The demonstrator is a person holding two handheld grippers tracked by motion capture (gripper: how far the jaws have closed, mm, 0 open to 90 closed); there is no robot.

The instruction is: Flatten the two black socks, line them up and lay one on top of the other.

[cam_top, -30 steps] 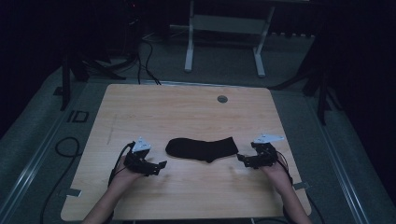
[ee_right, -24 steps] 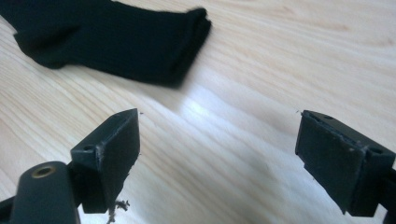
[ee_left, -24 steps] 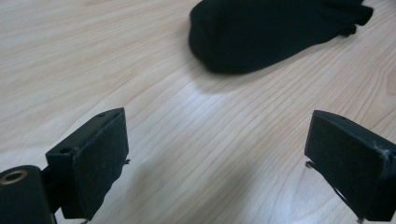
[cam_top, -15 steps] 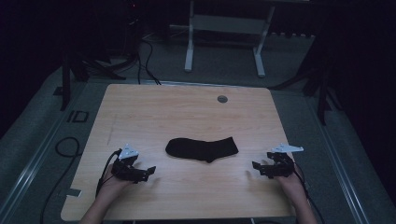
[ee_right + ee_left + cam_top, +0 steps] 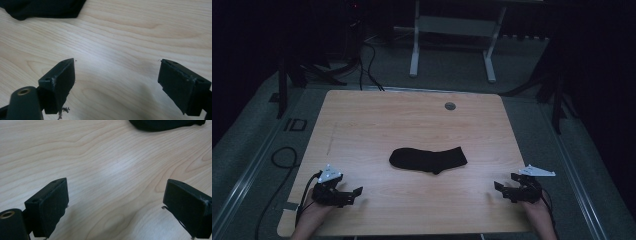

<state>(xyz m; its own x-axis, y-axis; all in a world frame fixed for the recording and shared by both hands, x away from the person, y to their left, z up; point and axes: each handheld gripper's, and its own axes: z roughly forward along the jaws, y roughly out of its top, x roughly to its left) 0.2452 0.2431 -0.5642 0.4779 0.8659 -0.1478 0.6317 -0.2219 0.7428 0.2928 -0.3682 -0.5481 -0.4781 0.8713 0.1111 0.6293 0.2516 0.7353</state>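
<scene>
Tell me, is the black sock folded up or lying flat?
Flat. The black fabric sock lies spread lengthwise on the light wooden table, its heel bump showing, no layers doubled over.

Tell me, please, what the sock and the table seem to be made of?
The sock looks like soft knitted fabric, black and matt: it lies flat and limp, without shine. The table looks like light wood or a wood-look laminate, smooth: grain lines show in both gripper views, with a faint sheen.

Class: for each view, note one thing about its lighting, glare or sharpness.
High view: dim, dark surroundings, lit table. Left gripper view: pale glare on the wood, sock dark, without detail. Right gripper view: bright wood grain, near fingers slightly soft.
</scene>
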